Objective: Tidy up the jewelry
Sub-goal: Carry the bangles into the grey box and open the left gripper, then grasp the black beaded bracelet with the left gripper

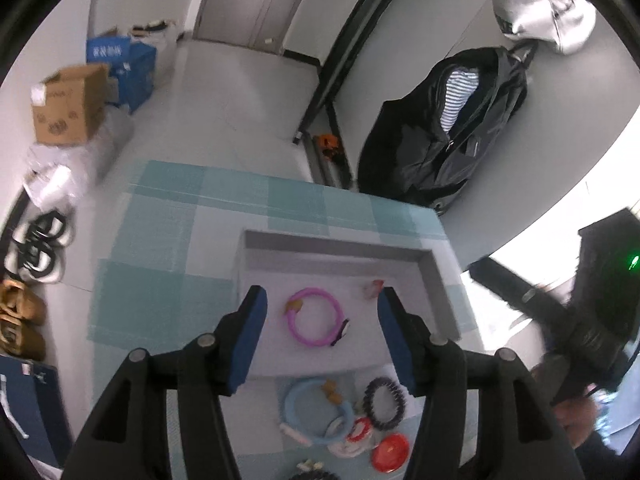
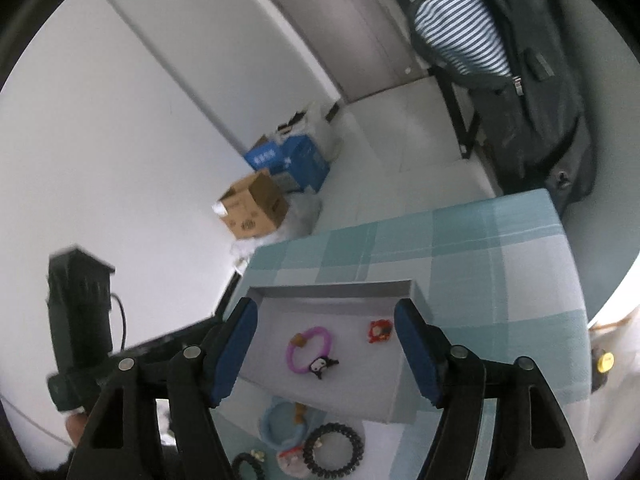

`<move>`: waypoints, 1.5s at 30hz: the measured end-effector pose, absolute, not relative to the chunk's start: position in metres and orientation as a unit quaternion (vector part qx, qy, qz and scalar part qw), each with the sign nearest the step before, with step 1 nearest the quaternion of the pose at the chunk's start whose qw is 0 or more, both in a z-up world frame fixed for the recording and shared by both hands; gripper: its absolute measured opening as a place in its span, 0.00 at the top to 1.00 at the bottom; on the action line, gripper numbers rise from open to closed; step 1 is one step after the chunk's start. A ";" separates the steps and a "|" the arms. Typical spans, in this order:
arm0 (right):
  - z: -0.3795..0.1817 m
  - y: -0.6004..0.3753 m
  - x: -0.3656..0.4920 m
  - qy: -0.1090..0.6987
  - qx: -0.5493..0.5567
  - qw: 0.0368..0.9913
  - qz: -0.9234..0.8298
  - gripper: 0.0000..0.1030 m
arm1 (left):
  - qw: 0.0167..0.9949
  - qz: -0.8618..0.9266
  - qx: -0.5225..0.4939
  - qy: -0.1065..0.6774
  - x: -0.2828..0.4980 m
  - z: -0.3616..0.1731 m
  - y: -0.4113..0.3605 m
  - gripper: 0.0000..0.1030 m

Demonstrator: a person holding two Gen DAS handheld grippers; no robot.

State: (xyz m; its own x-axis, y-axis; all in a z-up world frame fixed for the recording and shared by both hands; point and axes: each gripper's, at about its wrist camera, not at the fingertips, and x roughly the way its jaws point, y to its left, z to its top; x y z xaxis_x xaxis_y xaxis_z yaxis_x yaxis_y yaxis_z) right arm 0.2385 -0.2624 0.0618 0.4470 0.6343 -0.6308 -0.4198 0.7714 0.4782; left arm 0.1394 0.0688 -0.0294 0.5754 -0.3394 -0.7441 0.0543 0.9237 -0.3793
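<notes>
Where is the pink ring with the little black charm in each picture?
Left wrist view: the pink ring lies in the grey tray, between the left gripper's open fingers.
Right wrist view: the pink ring lies left of middle in the grey tray, black charm at its near right.
Shared landmark: the small red charm in the tray, right of the ring.

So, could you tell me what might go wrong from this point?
The leftover pieces lie bunched: the black spiral hair tie touches the small red-and-white ring, so a grab may lift two. The blue bracelet lies right against the grey tray, whose wall could block a finger. Both open grippers, left and right, hover over the same spot and could collide.
</notes>
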 end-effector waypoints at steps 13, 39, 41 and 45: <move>0.080 -0.287 0.185 0.381 0.111 0.865 0.309 0.09 | 0.903 -0.033 -0.106 0.416 0.088 -0.022 0.065 0.31; 0.021 -0.265 0.112 0.452 -0.008 0.844 0.289 0.00 | 0.853 -0.028 -0.048 0.519 0.049 -0.091 0.047 0.30; 0.020 -0.266 0.112 0.455 -0.011 0.843 0.286 0.00 | 0.851 -0.033 -0.048 0.521 0.052 -0.090 0.047 0.30; 0.016 -0.267 0.114 0.462 -0.009 0.842 0.280 0.00 | 0.848 -0.057 -0.066 0.523 0.052 -0.090 0.045 0.30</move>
